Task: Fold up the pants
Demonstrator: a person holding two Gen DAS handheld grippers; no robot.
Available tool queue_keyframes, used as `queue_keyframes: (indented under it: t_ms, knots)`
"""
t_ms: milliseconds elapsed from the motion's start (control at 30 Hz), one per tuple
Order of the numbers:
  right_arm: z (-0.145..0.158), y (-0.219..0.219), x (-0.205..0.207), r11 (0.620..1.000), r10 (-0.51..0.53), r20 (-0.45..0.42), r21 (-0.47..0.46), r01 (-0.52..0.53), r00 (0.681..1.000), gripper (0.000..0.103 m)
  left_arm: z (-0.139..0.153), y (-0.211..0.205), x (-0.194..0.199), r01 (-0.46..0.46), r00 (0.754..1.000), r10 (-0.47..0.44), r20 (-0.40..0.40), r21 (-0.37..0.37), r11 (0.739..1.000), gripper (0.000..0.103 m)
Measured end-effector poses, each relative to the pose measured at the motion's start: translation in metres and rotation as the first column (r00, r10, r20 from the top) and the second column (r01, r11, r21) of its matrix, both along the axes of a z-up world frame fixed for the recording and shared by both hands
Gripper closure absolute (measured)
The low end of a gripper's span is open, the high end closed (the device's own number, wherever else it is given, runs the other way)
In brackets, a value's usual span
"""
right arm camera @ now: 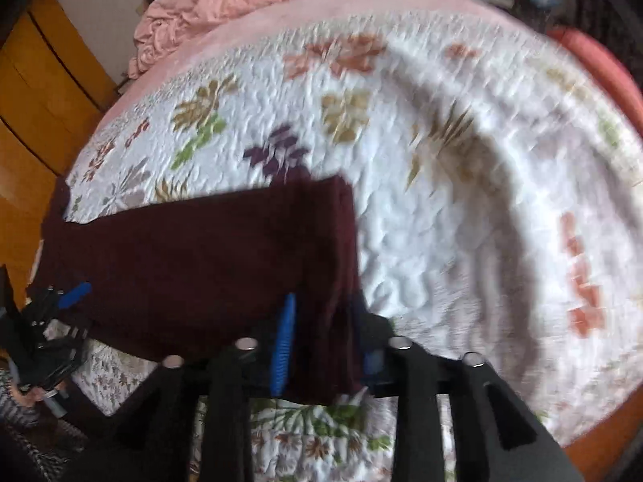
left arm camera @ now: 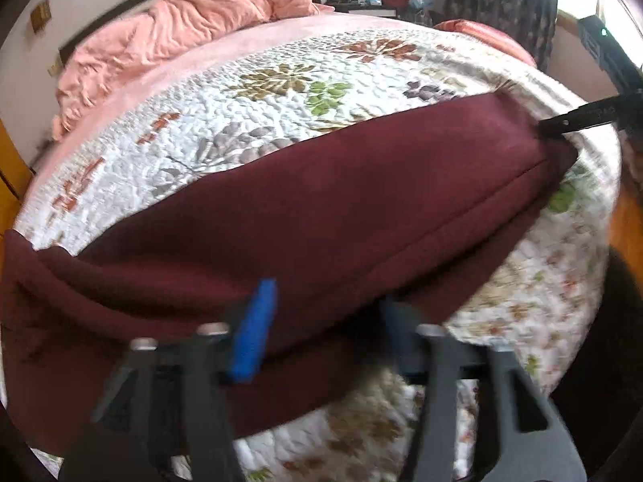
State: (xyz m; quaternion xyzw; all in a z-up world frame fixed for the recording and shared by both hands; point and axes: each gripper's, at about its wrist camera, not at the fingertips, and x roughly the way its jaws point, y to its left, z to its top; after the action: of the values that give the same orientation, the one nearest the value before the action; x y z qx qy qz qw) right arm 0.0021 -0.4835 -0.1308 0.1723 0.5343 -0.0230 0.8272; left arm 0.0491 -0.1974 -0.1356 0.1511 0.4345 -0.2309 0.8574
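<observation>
Dark maroon pants (left arm camera: 321, 209) lie folded lengthwise across the near edge of a bed, on a white floral quilt (left arm camera: 281, 120). In the left wrist view my left gripper (left arm camera: 325, 321) stands open at the pants' wide left end, its blue pads far apart with the cloth's near edge lying loose between them. The right gripper (left arm camera: 558, 126) shows as a dark tip at the narrow right end. In the right wrist view, which is blurred, my right gripper (right arm camera: 327, 345) is shut on that end of the pants (right arm camera: 201, 261); bunched cloth fills the gap between its blue pads. My left gripper (right arm camera: 70, 301) appears at far left.
A crumpled pink blanket (left arm camera: 201, 20) lies at the head of the bed. Yellow wooden cupboard doors (right arm camera: 40, 80) stand to the left. A cluttered side table (left arm camera: 381, 0) and dark curtains (left arm camera: 502, 0) are behind. The quilt (right arm camera: 442, 221) drops over the near edge towards an orange floor (right arm camera: 603, 442).
</observation>
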Motion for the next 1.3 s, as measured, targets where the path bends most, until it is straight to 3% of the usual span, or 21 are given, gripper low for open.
queue_keyframes:
  t_ms: [33, 100, 200, 367, 500, 633, 667, 833, 1000, 1100, 1167, 1300]
  knots:
    - [0.007, 0.002, -0.001, 1.000, 0.001, 0.016, -0.016, -0.001, 1.000, 0.067, 0.006, 0.002, -0.002, 0.002, 1.000, -0.002, -0.006, -0.033, 0.999, 0.015]
    - [0.031, 0.012, -0.005, 1.000, 0.018, 0.081, -0.004, -0.017, 0.997, 0.067, 0.020, 0.008, -0.009, -0.003, 1.000, 0.003, -0.006, -0.086, 0.996, 0.014]
    - [0.047, 0.044, 0.007, 0.991, 0.089, 0.151, 0.083, -0.102, 0.985, 0.067, 0.035, 0.026, -0.011, -0.046, 0.998, 0.040, -0.040, -0.147, 0.988, 0.014]
    - [0.024, 0.111, 0.036, 0.953, 0.226, 0.135, 0.173, -0.247, 0.965, 0.067, 0.042, 0.091, -0.007, -0.236, 0.972, 0.231, -0.048, -0.164, 0.958, 0.014]
    - [-0.020, 0.137, 0.049, 0.954, 0.253, 0.001, 0.165, -0.250, 0.967, 0.067, 0.028, 0.166, 0.000, -0.447, 0.894, 0.442, -0.068, -0.114, 0.887, 0.014]
    - [-0.031, 0.132, 0.050, 0.959, 0.214, -0.016, 0.192, -0.207, 0.977, 0.067, -0.002, 0.223, 0.007, -0.578, 0.811, 0.562, -0.163, -0.075, 0.813, 0.014]
    - [-0.030, 0.133, 0.052, 0.962, 0.210, -0.025, 0.184, -0.202, 0.977, 0.067, -0.009, 0.230, 0.007, -0.582, 0.808, 0.563, -0.176, -0.080, 0.810, 0.014]
    - [-0.027, 0.157, 0.048, 0.974, 0.227, -0.064, 0.024, -0.226, 0.972, 0.065, -0.013, 0.219, 0.005, -0.544, 0.836, 0.535, -0.119, -0.059, 0.837, 0.013]
    - [-0.020, 0.165, 0.053, 0.979, 0.202, -0.080, 0.012, -0.202, 0.976, 0.064, -0.013, 0.223, 0.007, -0.529, 0.847, 0.517, -0.124, -0.090, 0.844, 0.012]
    - [0.003, 0.179, 0.057, 0.976, 0.216, -0.033, -0.011, -0.216, 0.976, 0.062, -0.005, 0.231, 0.000, -0.523, 0.851, 0.508, -0.137, -0.112, 0.845, 0.012]
    - [0.019, 0.202, 0.065, 0.956, 0.289, 0.025, 0.038, -0.290, 0.957, 0.062, -0.001, 0.234, 0.001, -0.528, 0.847, 0.510, -0.151, -0.132, 0.839, 0.011]
    - [0.042, 0.269, 0.090, 0.863, 0.470, 0.137, 0.134, -0.487, 0.872, 0.043, 0.006, 0.242, 0.008, -0.547, 0.833, 0.517, -0.196, -0.161, 0.821, 0.011]
